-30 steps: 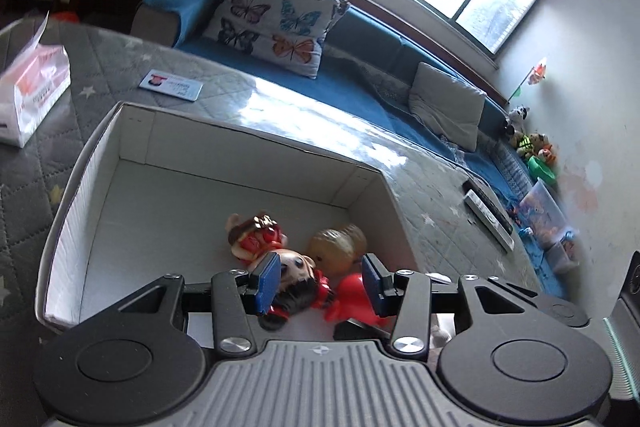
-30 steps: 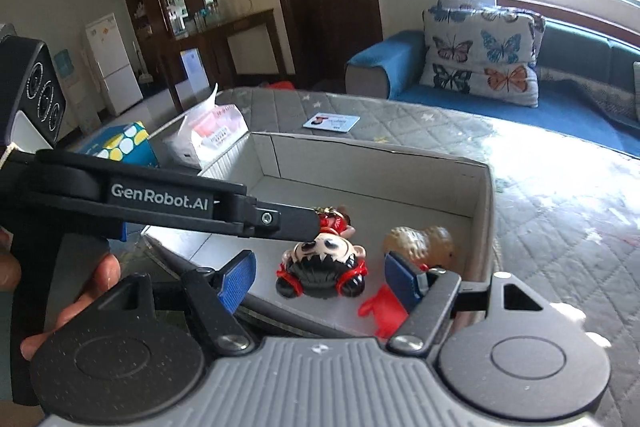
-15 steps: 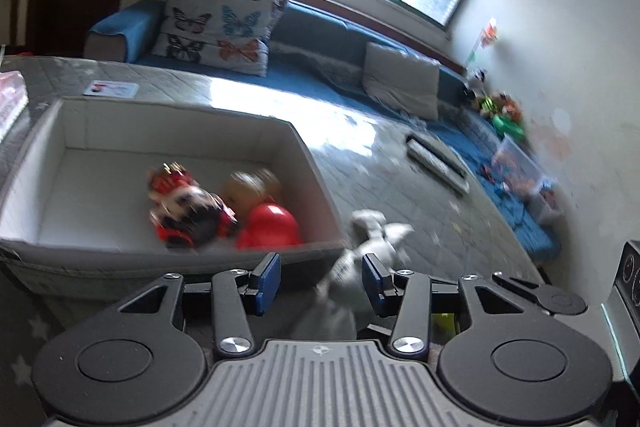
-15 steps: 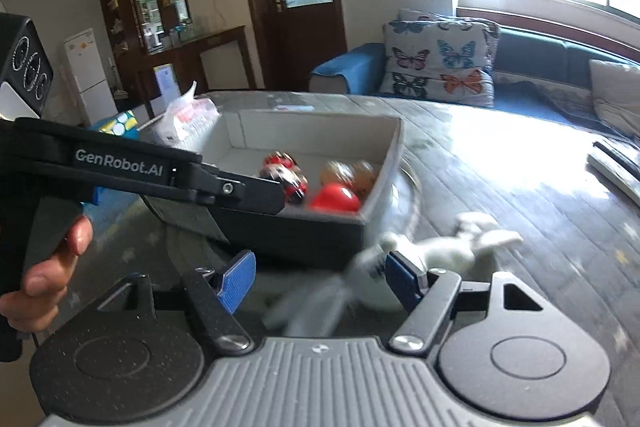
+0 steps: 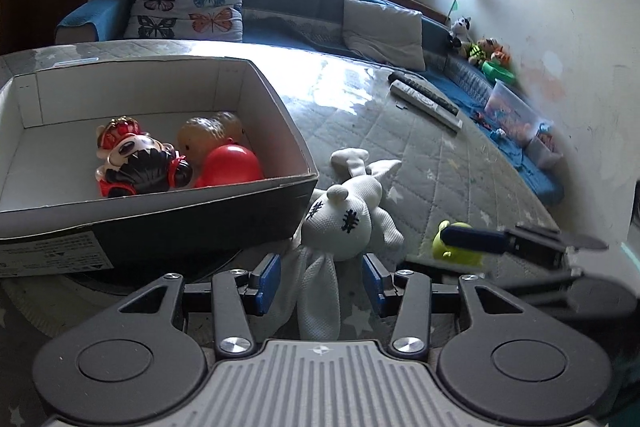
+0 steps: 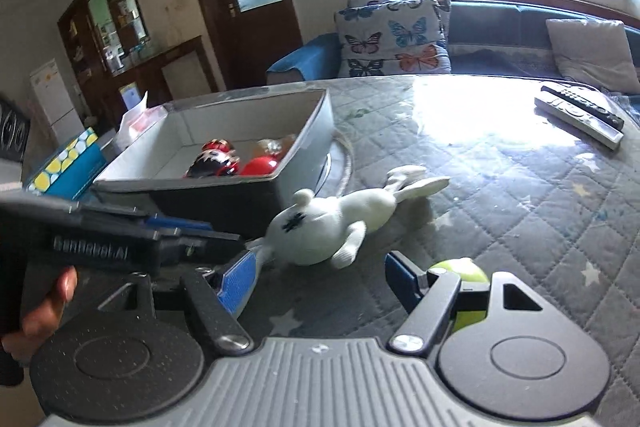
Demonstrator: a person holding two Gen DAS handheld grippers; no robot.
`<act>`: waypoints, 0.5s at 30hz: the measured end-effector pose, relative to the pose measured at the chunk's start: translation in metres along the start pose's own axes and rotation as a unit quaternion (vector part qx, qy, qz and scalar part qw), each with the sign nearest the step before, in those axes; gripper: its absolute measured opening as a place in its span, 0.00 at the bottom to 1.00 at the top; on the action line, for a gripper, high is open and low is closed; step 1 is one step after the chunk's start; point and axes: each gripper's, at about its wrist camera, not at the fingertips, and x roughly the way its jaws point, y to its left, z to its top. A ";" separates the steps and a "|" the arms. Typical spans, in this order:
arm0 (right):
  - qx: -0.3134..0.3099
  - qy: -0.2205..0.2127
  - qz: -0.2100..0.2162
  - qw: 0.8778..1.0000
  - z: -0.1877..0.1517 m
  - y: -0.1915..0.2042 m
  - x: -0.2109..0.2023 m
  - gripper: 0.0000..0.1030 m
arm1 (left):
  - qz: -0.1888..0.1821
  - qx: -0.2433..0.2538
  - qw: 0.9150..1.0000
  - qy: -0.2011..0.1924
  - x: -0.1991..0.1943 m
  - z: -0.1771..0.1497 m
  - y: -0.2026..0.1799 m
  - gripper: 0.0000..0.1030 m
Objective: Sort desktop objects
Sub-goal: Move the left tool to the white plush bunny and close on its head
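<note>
A white plush rabbit (image 5: 344,219) lies on the quilted table just right of the cardboard box (image 5: 276,115). Its long ears run between the blue pads of my open left gripper (image 5: 321,283), and the pads do not press on them. My right gripper (image 6: 322,279) is also open, with bare table between its fingers and the rabbit (image 6: 320,227) just beyond them. A yellow-green toy (image 6: 464,275) sits behind its right finger. In the left wrist view, one of the right gripper's fingers (image 5: 476,241) crosses that toy (image 5: 452,251). The box holds a red-and-black figure (image 5: 136,167), a red toy and a tan one.
Two remote controls (image 6: 580,111) lie at the table's far right. A blue tissue box (image 6: 64,167) and a tissue pack (image 6: 140,115) stand left of the cardboard box. A hand (image 6: 44,303) holds the left gripper's handle. A blue sofa with a butterfly pillow (image 5: 188,7) lies behind.
Both grippers have drawn back from over the box, moving right and lower, to the rabbit on the table. The rabbit's ears now lie between the left fingers. Neither gripper's opening changed.
</note>
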 end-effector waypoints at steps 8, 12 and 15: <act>0.051 0.000 -0.002 0.999 0.022 -0.025 0.029 0.71 | 0.001 0.008 1.000 0.009 0.014 -0.002 0.002 0.46; 0.074 0.006 -0.006 0.997 0.032 -0.034 0.050 0.70 | -0.003 0.013 1.000 0.016 0.022 -0.002 0.001 0.44; 0.095 0.018 -0.004 0.995 0.037 -0.043 0.068 0.60 | -0.010 0.018 1.000 0.023 0.027 -0.002 0.001 0.39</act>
